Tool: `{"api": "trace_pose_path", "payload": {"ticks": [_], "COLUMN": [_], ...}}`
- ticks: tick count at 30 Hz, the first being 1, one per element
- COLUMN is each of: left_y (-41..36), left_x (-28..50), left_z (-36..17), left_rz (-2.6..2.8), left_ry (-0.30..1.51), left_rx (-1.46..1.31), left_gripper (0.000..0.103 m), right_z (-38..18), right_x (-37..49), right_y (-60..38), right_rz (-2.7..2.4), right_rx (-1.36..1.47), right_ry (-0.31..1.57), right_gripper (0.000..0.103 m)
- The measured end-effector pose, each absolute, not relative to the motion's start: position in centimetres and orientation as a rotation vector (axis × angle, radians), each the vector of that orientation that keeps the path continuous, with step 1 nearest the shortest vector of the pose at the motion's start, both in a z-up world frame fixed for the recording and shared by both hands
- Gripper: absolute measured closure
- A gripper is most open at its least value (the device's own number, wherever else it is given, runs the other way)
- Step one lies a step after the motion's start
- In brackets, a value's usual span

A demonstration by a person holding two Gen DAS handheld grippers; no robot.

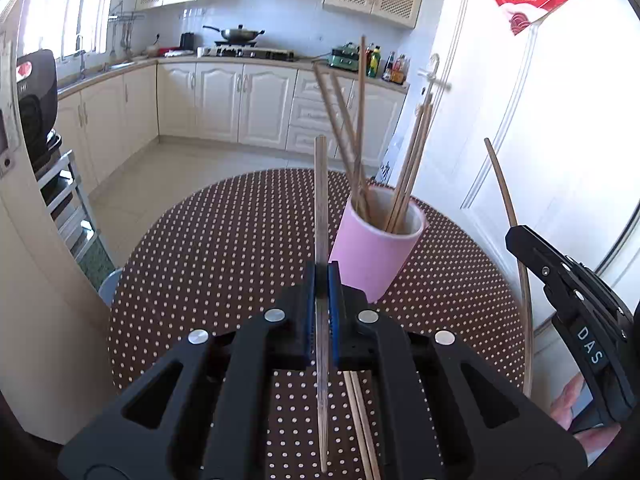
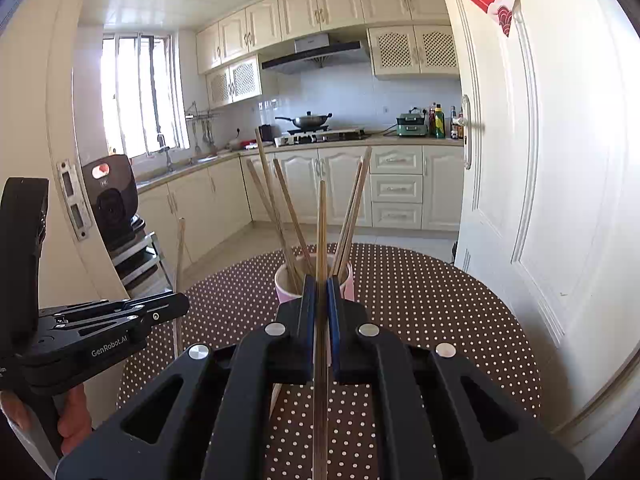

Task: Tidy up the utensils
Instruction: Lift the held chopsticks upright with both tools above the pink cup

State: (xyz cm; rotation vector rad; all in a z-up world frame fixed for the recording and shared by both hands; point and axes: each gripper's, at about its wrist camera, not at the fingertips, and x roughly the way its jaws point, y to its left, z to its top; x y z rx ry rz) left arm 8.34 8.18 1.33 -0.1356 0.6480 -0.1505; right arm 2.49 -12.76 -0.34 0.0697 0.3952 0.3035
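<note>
While both grippers hover over the dotted cloth, the scene reads as follows, largest thing first.

Table (image 1: 200, 280): round, under a brown cloth with white dots; it carries the cup and the loose sticks.

Left gripper (image 1: 322, 280): jaws closed on one chopstick (image 1: 320, 200), held upright, just beside the cup.

Right gripper (image 2: 321, 292): jaws pinched on a second chopstick (image 2: 321, 232), also upright, directly in front of the cup in its own view.

Pink cup (image 1: 372, 256): stands on the table, open top, well filled.

Chopsticks in cup (image 1: 360, 128): about six by my count, leaning apart in two fans; overlap makes the count uncertain.

Loose chopsticks (image 1: 358, 412): two lying flat under the left gripper, not yet collected.

Handling: I judge these light, stiff, thin and smooth, likely to pivot or slip in the pads. A hold near mid-length, as both have now, should keep the tip steerable into the cup.
</note>
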Motion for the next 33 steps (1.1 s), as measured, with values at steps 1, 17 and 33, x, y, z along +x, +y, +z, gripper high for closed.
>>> {"api": "trace_pose_path", "payload": {"ticks": [1, 17, 33], "left_y": [8.1, 6.8, 5.7], "left_x": [8.2, 7.3, 7.7], "left_z": [1.6, 5.7, 9.4], "left_rz": [-0.152, -0.196, -0.236], "left_ry": [0.637, 0.511, 0.42], "left_rx": [-0.133, -0.117, -0.128], "left_gripper": [0.097, 0.097, 0.097], "right_z": [-0.2, 2.4, 4.8], "right_x": [2.5, 2.0, 2.6], "right_y": [-12.9, -13.2, -14.1], "right_rz": [0.31, 0.343, 0.332], "right_rx": [0.074, 0.12, 0.164], "right_ry": [0.39, 0.263, 0.124], "right_gripper": [0.098, 0.098, 0.098]}}
